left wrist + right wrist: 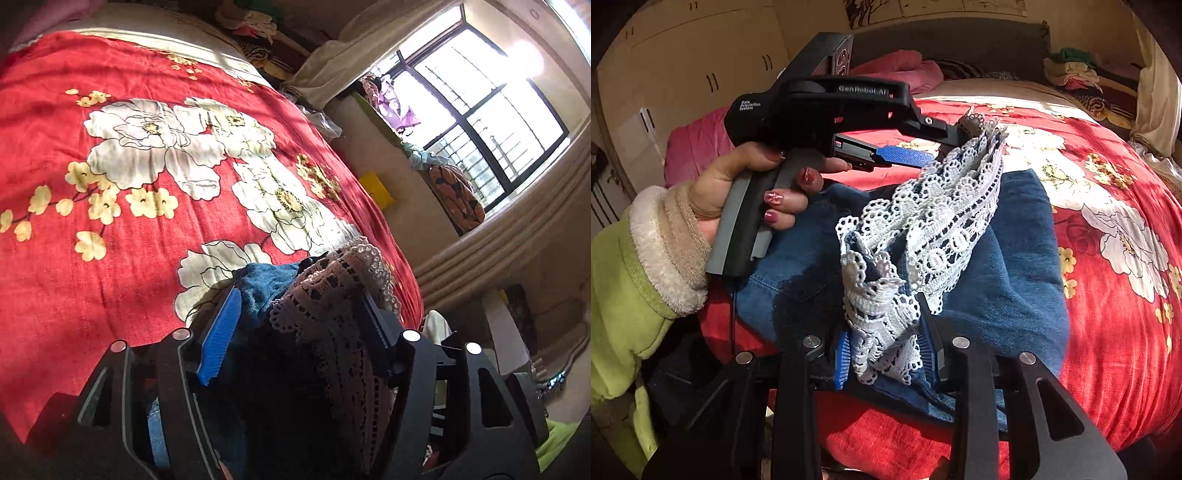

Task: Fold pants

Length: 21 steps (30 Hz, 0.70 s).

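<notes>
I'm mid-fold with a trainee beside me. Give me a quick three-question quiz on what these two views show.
1. True or false: the pants lie on a bare wooden floor.
2. What is the right gripper shut on? A) the lace hem B) a pillow C) nothing
3. What colour is the sleeve on the hand holding the left gripper?
Key: 1 false, they lie on the red flowered bedspread. 2 A. 3 green.
</notes>
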Available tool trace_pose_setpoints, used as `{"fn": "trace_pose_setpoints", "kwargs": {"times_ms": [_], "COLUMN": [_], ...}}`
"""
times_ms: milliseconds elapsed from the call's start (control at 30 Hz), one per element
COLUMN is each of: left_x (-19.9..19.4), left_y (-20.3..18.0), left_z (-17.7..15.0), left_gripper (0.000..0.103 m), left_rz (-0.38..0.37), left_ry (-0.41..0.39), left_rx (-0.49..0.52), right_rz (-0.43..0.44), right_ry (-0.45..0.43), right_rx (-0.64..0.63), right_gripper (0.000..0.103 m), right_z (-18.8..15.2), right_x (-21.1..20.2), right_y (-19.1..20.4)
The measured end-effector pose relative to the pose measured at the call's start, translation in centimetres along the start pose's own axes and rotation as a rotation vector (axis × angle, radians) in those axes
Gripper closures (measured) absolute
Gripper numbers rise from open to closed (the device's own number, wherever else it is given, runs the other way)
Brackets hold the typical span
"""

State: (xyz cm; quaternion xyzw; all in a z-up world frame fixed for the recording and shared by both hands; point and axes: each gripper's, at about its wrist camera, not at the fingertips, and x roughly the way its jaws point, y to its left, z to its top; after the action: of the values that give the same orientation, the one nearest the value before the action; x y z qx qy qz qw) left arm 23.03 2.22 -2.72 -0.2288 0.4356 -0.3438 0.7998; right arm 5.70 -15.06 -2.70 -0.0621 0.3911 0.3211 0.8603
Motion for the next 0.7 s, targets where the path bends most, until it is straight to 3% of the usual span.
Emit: {"fn": "trace_pose_setpoints", "kwargs": {"times_ms": [133,200,367,500,600,633,700], "left_x": [-2.8,-3.6,-3.1,-1.9,-1.1,-0.9,-0.7], "left_y": [1.3,1.5,1.8,2.1,2.3,2.3,2.2], "left_z": [-0.7,-1.2,-2.5,-2.3,-1.7,-1.6,-1.6], "left_gripper": [0.036,0.025,0.023,0.023,0.023,0.025,0.047], "left_rz": [-0.030,-0.059,-0.037,-0.009,0.014,0.019,0.032], "left_ry": [-0.051,-0.057,-0.013,0.006,0.024,0.032,0.044], "left_rx": [-0.089,-0.119,-0.147,-0.163,-0.162,-0.159,-0.153], "right_rz": [0.011,0.040,0.081,0.157,0.151,0.132,0.068], "right_ry": [0.025,0.035,0.045,-0.025,-0.106,-0.117,-0.120], "right_rx": [-0.059,-0.068,-0.095,0.024,0.162,0.206,0.272], "right_gripper": [0.064,0.062,0.046,0.045,0.038,0.035,0.035], "right_z": [-0.4,-0.5,-1.2,-0.5,0.6,1.2,2.3], "right_x": [1.0,1.5,1.1,-1.9,-4.4,-4.7,-4.8], "right_y": [1.5,2.0,3.9,1.6,-2.7,-4.4,-7.9]}}
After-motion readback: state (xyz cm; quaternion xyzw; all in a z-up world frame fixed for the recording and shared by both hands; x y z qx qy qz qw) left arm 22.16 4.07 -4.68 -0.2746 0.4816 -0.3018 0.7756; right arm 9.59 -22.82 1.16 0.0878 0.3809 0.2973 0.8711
